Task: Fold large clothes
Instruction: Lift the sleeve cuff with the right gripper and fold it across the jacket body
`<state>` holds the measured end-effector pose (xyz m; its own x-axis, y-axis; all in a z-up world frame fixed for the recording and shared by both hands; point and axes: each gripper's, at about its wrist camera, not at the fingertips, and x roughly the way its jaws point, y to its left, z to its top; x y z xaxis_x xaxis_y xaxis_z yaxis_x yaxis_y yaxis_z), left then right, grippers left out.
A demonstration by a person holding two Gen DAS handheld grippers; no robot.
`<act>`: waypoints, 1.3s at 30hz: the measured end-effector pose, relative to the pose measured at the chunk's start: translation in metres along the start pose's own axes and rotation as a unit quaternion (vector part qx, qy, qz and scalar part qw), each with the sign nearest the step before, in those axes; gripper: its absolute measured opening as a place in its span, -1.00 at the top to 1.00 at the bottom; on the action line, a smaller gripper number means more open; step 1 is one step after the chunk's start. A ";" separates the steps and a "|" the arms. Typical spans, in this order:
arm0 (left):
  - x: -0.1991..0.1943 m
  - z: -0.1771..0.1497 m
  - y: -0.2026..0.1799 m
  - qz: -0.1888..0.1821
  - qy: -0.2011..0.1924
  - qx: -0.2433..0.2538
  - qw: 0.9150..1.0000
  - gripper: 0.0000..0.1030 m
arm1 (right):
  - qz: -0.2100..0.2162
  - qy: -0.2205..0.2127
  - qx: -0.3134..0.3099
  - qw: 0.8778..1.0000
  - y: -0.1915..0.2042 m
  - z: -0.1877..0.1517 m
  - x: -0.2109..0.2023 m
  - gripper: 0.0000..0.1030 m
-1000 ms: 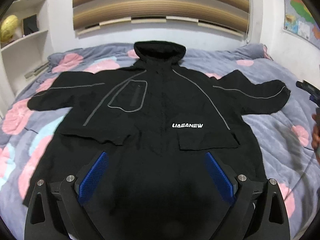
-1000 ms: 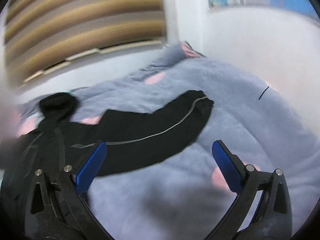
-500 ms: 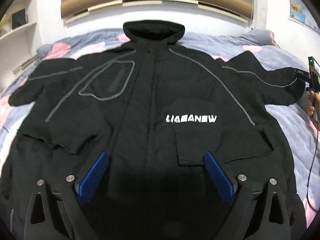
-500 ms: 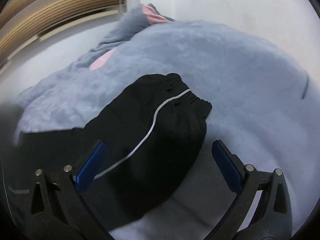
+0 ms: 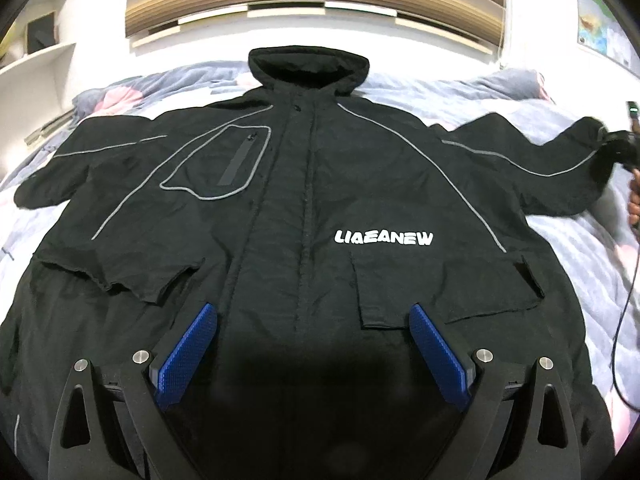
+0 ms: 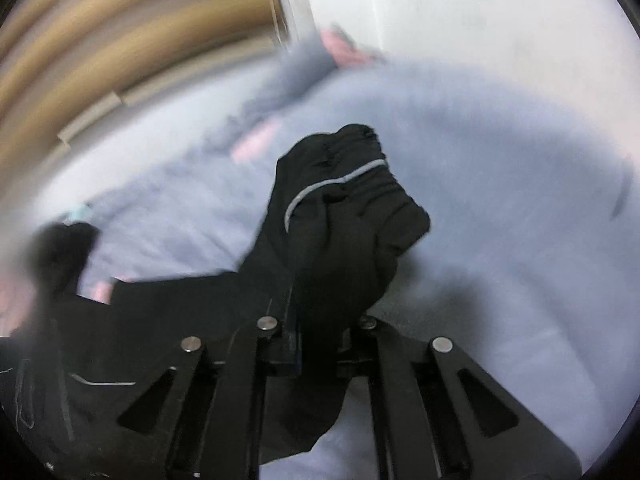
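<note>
While the bed (image 5: pixel 568 256) carries the whole load, your landmark is the black jacket (image 5: pixel 304 208), spread face up across it with its hood toward the headboard wall. Its long axis runs from hood to hem, and the sleeves stick out crosswise. Your left tongs (image 5: pixel 312 344) hang above the jacket's hem, jaws wide apart and holding nothing. Your right tongs (image 6: pixel 320 320) are pinched tight on the cuff (image 6: pixel 352 184) of the sleeve farthest to the jacket's right side. That sleeve lies outward from the body, so I judge the fold goes inward, across the chest, and your right hand is the nearer one.
</note>
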<state>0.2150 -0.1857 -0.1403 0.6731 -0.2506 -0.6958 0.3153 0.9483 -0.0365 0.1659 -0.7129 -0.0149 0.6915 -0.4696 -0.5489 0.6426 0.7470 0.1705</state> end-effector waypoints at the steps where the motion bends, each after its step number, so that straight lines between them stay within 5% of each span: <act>1: -0.001 0.000 0.001 0.000 -0.003 -0.005 1.000 -0.89 | -0.014 -0.009 -0.002 1.000 -0.003 0.001 -0.008 0.89; 3: -0.003 0.000 0.002 0.000 -0.007 -0.008 1.000 -0.89 | -0.041 0.000 0.011 0.999 -0.015 0.000 -0.009 0.89; 9: 0.004 -0.004 0.001 0.006 -0.002 0.002 1.000 -0.89 | -0.120 0.137 0.048 0.982 -0.053 -0.042 0.067 0.87; 13: 0.009 -0.005 0.008 -0.002 0.006 -0.008 1.000 -0.89 | -0.149 0.129 0.004 0.980 -0.028 -0.039 0.064 0.87; 19: -0.018 0.001 0.022 -0.013 -0.008 -0.027 1.000 -0.89 | -0.069 0.050 -0.070 0.994 0.065 -0.004 -0.026 0.88; 26: -0.072 0.012 0.066 0.031 -0.030 -0.035 0.998 -0.89 | 0.026 0.014 -0.166 0.986 0.220 -0.003 -0.105 0.88; 33: -0.069 0.022 0.118 0.053 -0.022 -0.050 0.997 -0.89 | 0.114 0.025 -0.240 0.964 0.369 -0.071 -0.111 0.86; 39: -0.047 0.051 0.141 0.067 -0.022 -0.062 0.996 -0.89 | 0.175 0.062 -0.312 0.932 0.474 -0.138 -0.076 0.85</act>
<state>0.2613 -0.0504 -0.0761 0.7331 -0.1263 -0.6683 0.1373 0.9899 -0.0365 0.3721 -0.2584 -0.0050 0.7540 -0.1164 -0.6464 0.0405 0.9905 -0.1311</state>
